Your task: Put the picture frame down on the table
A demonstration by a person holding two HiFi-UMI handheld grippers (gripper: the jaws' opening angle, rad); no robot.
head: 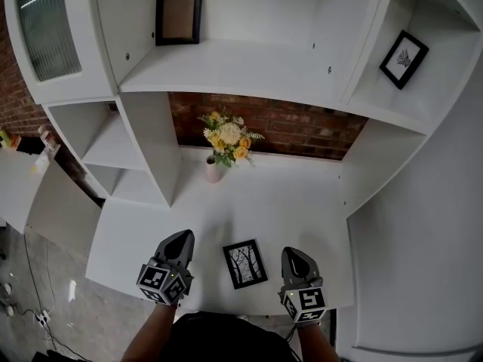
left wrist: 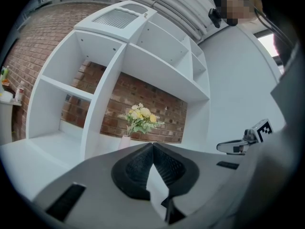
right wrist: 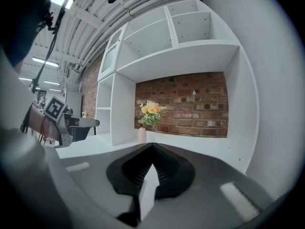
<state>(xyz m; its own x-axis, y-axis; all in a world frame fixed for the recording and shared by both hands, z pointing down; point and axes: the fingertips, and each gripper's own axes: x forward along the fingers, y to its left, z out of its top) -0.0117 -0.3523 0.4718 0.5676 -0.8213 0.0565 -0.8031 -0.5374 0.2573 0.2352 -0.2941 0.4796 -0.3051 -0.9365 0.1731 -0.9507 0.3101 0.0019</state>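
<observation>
Got picture frame (head: 245,263) flat on table (head: 302,202), looked done.
Had left gripper (head: 183,237), right gripper (head: 293,253) pressed together, empty, flanking it; only needed backing off.

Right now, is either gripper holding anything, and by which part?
Nothing is held. The left gripper and right gripper both have their jaws together and empty. The picture frame lies flat on the table between them, untouched.
</observation>
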